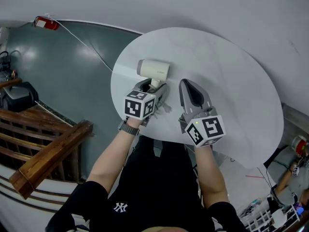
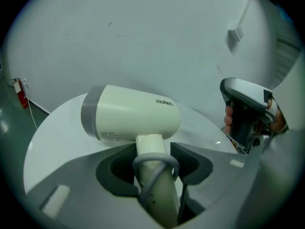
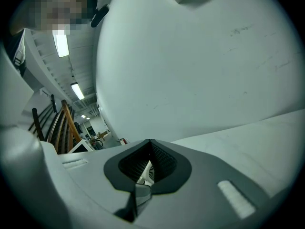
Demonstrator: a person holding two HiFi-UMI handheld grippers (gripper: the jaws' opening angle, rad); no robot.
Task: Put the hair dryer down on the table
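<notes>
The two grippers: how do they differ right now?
The left gripper grips the hair dryer by its handle; the right gripper holds nothing. The left gripper's jaws are kept apart by that handle; the right gripper's jaws are together. Both hang over the white table.

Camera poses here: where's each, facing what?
Head view: on the head, steeply down at the table; forearms, left tool, right tool show.
Left gripper view: on the left tool, facing the hair dryer it grips; own jaws show.
Right gripper view: on the right tool, along the table; shut jaws show.
Shared: head and left gripper views show the hair dryer.
</notes>
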